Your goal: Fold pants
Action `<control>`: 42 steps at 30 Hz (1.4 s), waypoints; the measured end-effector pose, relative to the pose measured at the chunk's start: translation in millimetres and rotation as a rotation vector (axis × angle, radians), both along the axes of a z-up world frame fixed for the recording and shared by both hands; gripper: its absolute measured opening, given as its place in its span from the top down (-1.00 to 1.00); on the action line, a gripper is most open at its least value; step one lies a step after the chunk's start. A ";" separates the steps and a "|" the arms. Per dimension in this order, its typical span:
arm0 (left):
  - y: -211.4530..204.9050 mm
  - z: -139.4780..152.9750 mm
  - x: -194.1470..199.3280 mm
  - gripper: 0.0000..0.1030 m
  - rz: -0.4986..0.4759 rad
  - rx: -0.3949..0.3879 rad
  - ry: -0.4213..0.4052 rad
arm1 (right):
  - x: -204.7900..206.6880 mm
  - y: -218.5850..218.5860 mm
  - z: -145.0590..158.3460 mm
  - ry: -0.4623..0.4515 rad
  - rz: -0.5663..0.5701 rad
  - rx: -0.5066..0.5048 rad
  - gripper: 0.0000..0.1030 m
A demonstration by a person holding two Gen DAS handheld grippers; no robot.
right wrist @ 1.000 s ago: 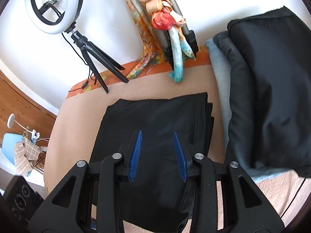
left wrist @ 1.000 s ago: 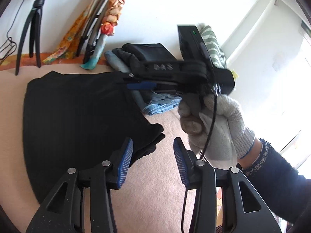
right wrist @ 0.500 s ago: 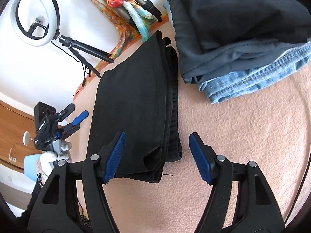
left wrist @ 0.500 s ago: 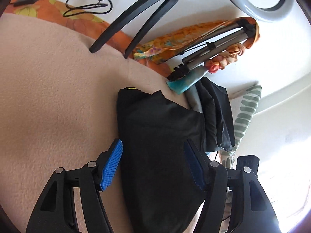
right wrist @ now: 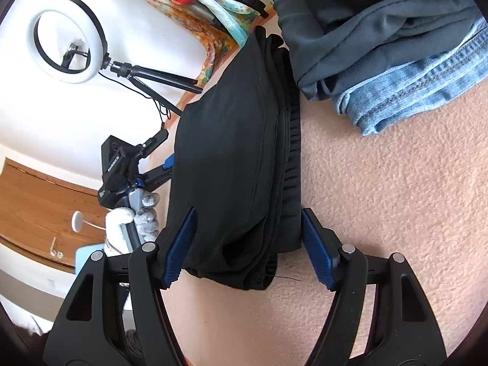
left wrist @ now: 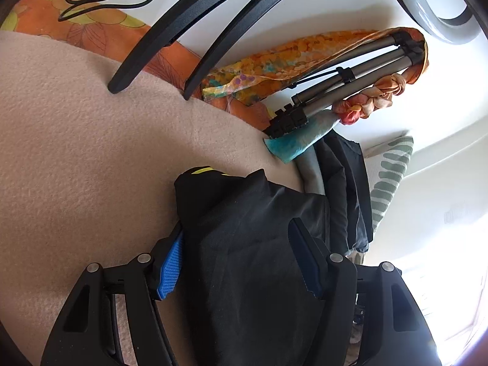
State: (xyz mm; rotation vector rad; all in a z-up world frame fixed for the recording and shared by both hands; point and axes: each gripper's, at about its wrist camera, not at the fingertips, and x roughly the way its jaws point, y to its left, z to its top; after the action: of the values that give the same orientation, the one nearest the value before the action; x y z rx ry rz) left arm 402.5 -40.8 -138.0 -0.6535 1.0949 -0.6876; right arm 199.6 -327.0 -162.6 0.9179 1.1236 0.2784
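The black pants lie folded into a thick bundle on the beige blanket. My left gripper is open, its blue-padded jaws standing on either side of one end of the bundle. My right gripper is open too, its jaws straddling the other end of the black pants. No pad presses the cloth. The left gripper also shows in the right wrist view, at the bundle's far side, held by a gloved hand.
A pile of folded dark and denim pants lies beside the bundle. A ring light on a tripod and a folded tripod wrapped in a scarf stand at the blanket's far edge. A striped cushion leans at the wall.
Both grippers have moved in from apart to straddle opposite ends of the folded black pants. The bundle now sits between each pair of jaws.
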 end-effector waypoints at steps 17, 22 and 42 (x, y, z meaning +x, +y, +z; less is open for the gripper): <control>-11.0 11.9 -3.5 0.85 0.062 0.048 -0.139 | 2.0 33.2 17.4 -0.041 0.058 -0.194 0.33; -15.2 47.4 -13.9 0.87 0.035 0.068 -0.241 | 1.5 40.6 42.8 -0.074 0.080 -0.273 0.35; -97.0 189.0 -15.5 0.87 -0.096 -0.041 -0.465 | -26.2 -9.7 173.7 -0.263 0.029 -0.424 0.36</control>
State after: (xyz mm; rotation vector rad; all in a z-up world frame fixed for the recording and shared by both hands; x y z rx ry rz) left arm 387.1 -137.8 51.0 -0.4452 0.6850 -0.8941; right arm 173.4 -336.6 11.2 0.4735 0.9044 0.1682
